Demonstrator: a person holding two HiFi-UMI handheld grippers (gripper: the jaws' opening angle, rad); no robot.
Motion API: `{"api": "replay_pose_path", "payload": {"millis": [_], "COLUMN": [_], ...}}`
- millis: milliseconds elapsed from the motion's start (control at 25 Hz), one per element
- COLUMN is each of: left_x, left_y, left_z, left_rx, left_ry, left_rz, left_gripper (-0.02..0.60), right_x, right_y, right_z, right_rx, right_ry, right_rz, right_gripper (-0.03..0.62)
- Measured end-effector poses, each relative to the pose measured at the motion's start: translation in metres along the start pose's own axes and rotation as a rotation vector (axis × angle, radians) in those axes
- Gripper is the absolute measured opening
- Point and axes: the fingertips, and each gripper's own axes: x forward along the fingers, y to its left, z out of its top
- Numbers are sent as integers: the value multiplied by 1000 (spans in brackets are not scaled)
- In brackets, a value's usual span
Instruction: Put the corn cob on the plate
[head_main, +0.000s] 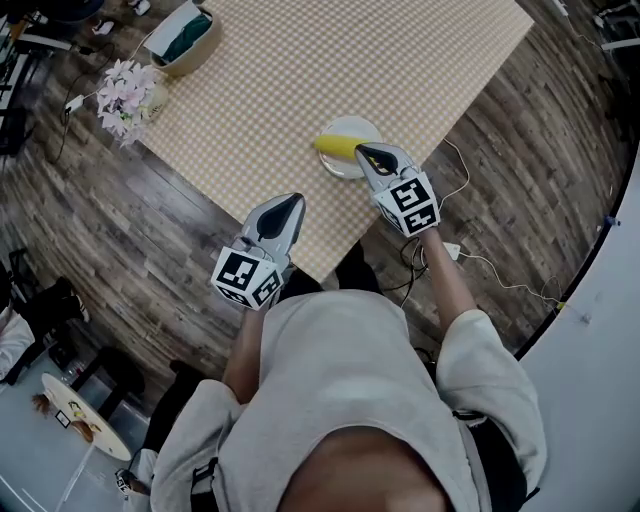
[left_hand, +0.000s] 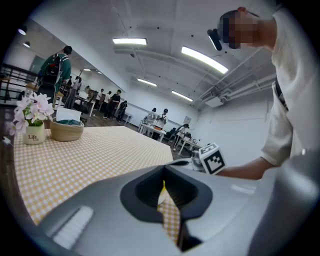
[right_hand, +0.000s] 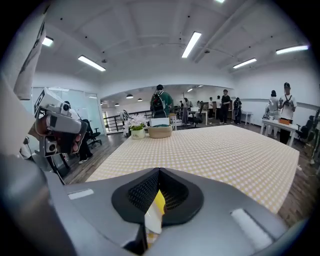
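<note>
The right gripper (right_hand: 159, 172) holds its jaws closed together over the checkered worktop (right_hand: 225, 155), with a sliver of yellow corn cob (right_hand: 159, 202) and white plate (right_hand: 151, 221) showing below them.

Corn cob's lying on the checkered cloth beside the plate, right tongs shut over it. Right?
One thing is off: the corn cob lies on the plate, not on the checkered cloth beside it. The head view shows this. The right tongs are shut over it, as you said.

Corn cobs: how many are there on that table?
1. The corn cob lies on the white plate near the checked table's near edge; none looks hidden.
</note>
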Motion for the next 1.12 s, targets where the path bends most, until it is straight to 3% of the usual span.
{"api": "replay_pose_path", "payload": {"millis": [560,1120], "left_x": [-14,-13], "left_y": [-35,-61], "left_z": [61,119], "left_rx": [146,257], "left_ry": [-92,-206], "left_rz": [-70,-126], "left_gripper": [8,8], "right_x": [-96,-129], "right_y": [27,43], "right_z": [78,117], "right_rx": [64,20], "right_ry": [-268,-343], "right_rz": [-155,-236], "right_gripper": [-2,-3]}}
